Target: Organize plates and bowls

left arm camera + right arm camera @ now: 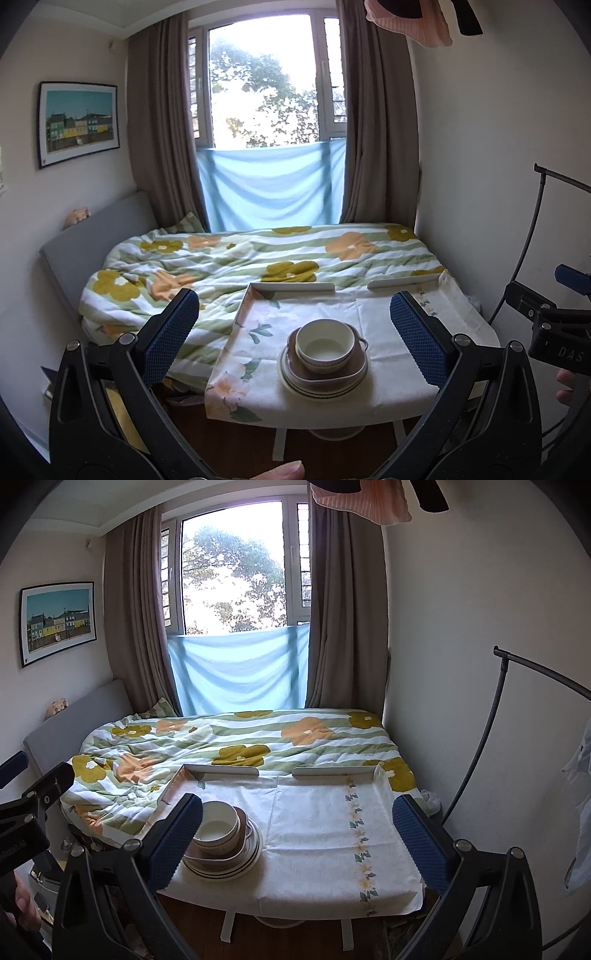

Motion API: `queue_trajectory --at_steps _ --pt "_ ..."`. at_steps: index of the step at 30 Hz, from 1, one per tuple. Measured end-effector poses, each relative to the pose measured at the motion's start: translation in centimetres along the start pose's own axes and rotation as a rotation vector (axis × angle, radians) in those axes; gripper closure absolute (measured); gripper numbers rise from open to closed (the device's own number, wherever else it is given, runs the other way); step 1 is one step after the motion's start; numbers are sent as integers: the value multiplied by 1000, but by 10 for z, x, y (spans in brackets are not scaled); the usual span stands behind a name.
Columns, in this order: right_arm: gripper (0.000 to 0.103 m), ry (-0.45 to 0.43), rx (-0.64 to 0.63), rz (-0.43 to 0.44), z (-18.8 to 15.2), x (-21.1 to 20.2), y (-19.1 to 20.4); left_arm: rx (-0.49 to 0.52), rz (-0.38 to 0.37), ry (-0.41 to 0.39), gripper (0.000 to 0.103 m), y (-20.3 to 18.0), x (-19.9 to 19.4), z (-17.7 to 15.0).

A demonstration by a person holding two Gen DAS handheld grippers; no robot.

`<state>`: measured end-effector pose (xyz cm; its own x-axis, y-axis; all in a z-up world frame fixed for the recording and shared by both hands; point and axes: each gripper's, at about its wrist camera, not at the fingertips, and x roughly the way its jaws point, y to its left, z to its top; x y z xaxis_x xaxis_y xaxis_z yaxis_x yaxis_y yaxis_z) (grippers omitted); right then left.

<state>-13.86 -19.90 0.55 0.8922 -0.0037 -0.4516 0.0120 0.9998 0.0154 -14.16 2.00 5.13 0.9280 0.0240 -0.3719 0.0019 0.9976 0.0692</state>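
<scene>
A stack of dishes stands on the small cloth-covered table (388, 332): a cream bowl (325, 345) sits in a brown square dish (332, 376), which rests on striped round plates (321, 391). In the right wrist view the bowl (216, 829) and the plates (229, 867) lie at the table's left side (332, 830). My left gripper (293, 332) is open and empty, held back from the table, framing the stack. My right gripper (297, 834) is open and empty, with its left finger (177, 842) in front of the stack.
A bed with a flowered quilt (258, 262) lies behind the table, under a curtained window (266, 81). A white rail (291, 286) borders the table's far edge. A black curved stand (495, 720) rises at the right wall. Wooden floor shows below the table.
</scene>
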Motion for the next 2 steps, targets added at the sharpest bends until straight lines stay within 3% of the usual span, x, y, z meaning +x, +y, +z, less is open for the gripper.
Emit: queue_trajectory --at_steps 2 --pt "1 9 3 -1 0 6 -1 7 -1 -2 0 -1 5 2"
